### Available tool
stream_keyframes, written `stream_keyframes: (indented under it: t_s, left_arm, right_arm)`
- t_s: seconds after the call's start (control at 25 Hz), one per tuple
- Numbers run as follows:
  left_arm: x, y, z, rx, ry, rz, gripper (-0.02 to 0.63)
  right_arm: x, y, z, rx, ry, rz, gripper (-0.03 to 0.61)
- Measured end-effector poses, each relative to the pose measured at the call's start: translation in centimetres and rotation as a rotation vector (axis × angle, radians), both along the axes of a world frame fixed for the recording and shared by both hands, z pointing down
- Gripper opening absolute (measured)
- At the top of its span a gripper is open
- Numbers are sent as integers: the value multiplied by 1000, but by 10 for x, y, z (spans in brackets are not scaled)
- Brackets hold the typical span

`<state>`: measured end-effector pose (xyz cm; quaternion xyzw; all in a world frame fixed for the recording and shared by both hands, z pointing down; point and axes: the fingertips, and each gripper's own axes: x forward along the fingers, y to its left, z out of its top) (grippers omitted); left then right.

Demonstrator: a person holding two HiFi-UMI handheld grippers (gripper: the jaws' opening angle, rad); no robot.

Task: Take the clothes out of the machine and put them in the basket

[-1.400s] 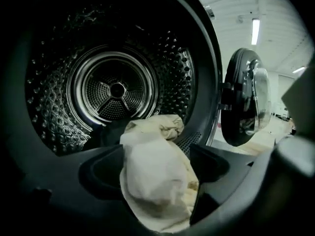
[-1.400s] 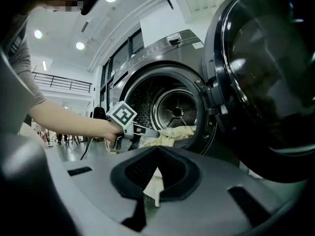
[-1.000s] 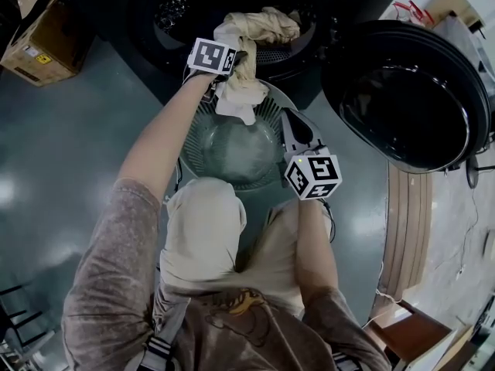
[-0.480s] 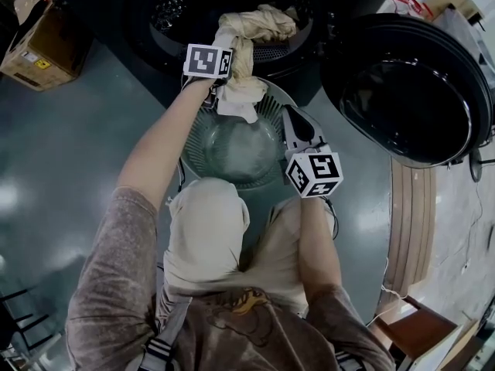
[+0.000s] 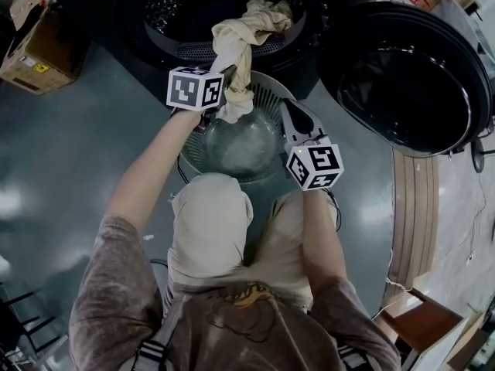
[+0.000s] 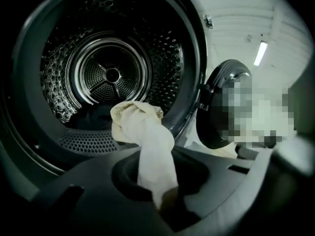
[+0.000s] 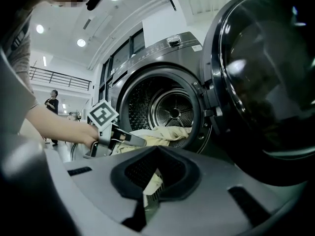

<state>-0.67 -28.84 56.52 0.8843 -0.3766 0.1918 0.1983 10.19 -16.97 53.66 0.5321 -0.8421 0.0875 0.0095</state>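
Left gripper [image 6: 168,201] jaws just closed on the cream cloth [image 6: 147,141], which hangs above the basket [image 5: 267,99] from the machine [image 6: 187,58]. Right gripper [image 7: 147,205] jaws clamp the basket's rim.

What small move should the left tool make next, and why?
Probably pull the left tool back toward you, over the basket. Its jaws have just been closing and grip the cloth, but the cloth's far end lies on the drum lip, not yet over the basket.
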Motion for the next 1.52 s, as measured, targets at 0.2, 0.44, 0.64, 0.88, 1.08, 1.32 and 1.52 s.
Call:
stream_keyframes:
  t_s: [0.2,0.44,0.64,0.88,1.08,1.32,1.52]
  left_arm:
    - [2,47,-10,2,17,100,69]
    - [-4,91,-14,-32,59,151,71]
    - [-13,120,-11,-46,41,179,71]
    - [-24,137,-2,-52,6,172,95]
    - [-35,119,-4,-13,-11,91,262]
    - [-29,67,-26,80,-4,57,305]
    - [-8,3,-33,125,-15,34,382]
  right_arm:
    - [0,-2,1,-4,-6,-1,-2]
    - [3,-4,5,-6,-18,-6,-2]
    - [5,-6,4,-6,-33,-4,-2]
    - [1,-5,4,-4,-25,-12,-2]
    - [-1,-2,1,1,-23,-20,-2]
    - [-5,-2,0,-4,-26,-19,-2]
    - [-4,2,0,-8,-7,-14,-2]
